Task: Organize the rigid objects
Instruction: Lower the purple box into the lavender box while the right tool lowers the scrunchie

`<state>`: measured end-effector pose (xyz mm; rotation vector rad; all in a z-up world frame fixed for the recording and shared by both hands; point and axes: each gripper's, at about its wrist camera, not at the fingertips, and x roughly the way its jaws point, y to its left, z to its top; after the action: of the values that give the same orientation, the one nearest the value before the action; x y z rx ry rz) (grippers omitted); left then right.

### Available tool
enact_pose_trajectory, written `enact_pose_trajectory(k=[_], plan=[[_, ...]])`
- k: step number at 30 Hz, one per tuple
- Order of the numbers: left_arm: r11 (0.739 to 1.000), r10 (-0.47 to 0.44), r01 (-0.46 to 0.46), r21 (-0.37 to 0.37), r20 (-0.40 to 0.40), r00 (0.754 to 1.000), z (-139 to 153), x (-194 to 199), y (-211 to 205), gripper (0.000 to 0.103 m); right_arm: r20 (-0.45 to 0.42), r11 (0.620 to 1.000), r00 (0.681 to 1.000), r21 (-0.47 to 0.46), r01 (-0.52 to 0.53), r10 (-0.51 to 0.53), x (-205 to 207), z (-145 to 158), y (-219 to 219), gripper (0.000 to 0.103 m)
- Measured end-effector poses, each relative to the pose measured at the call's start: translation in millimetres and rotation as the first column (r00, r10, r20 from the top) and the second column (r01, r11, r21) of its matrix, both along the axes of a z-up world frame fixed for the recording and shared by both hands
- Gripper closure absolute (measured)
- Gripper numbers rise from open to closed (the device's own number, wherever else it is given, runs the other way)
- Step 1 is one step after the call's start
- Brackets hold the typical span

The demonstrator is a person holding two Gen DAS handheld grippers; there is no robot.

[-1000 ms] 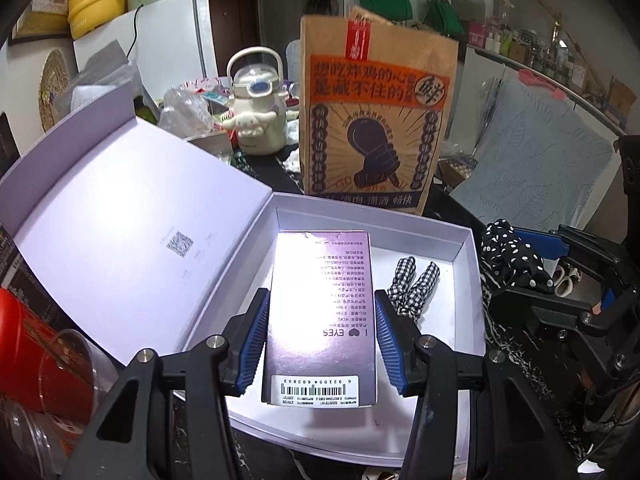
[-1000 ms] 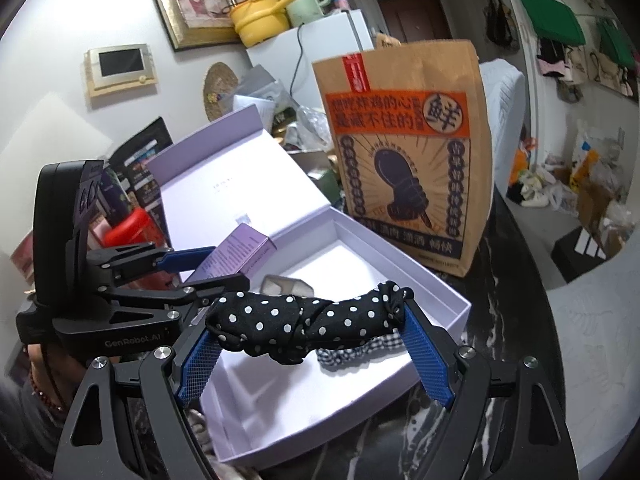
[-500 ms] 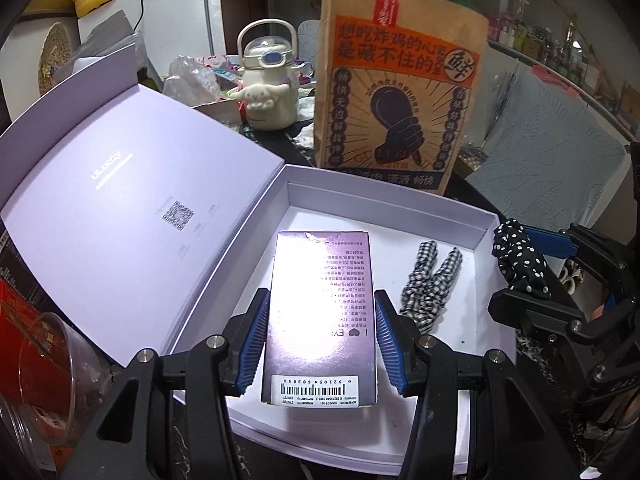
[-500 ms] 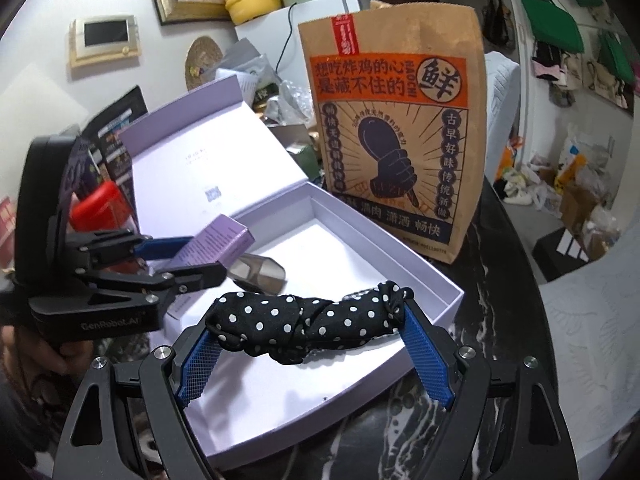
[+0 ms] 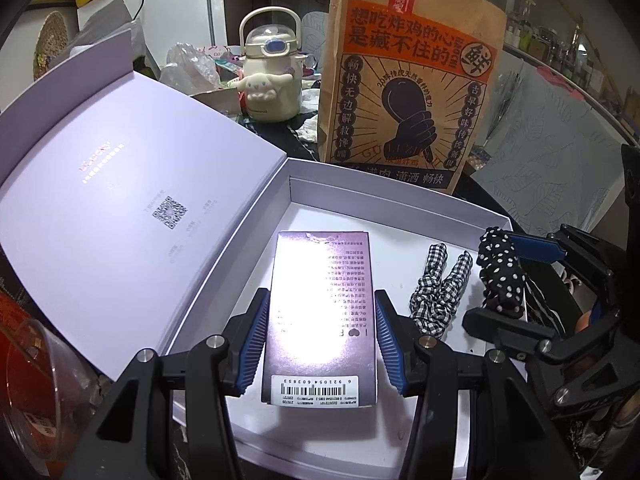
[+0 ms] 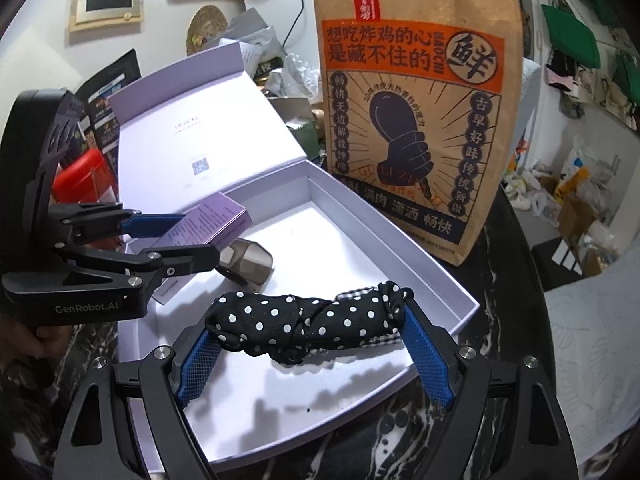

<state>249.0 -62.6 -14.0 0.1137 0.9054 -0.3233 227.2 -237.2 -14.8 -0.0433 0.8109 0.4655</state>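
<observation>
1. Left wrist view: purple carton (image 5: 322, 312) was clamped by the left gripper (image 5: 320, 332) above the open white box (image 5: 400, 196); a checked scrunchie (image 5: 436, 284) was seen inside.
2. Right wrist view: polka-dot scrunchie (image 6: 308, 326) was gripped, stretched, by the right gripper (image 6: 312, 352) over the box's near edge.

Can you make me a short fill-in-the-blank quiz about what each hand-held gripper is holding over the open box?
1. The left hand-held gripper holds a small ____ carton.
2. The right hand-held gripper holds a black fabric piece with white ____.
3. A ____-patterned fabric piece lies inside the white box.

Missing words: purple; dots; checked
</observation>
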Motion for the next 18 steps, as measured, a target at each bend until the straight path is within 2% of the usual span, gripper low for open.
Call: enact_pose_trajectory(k=[14,18], plan=[[1.000,0.012,-0.011,0.023,-0.028,1.000,-13,16,-3,0.053,-0.034,0.999,0.999,-0.022,-0.023,0.023,16,-16,8,0.017],[1.000,0.008,-0.007,0.023,-0.052,0.999,-17,19,-4,0.053,-0.030,0.999,0.999,-0.042,-0.027,0.026,18,-17,11,0.013]])
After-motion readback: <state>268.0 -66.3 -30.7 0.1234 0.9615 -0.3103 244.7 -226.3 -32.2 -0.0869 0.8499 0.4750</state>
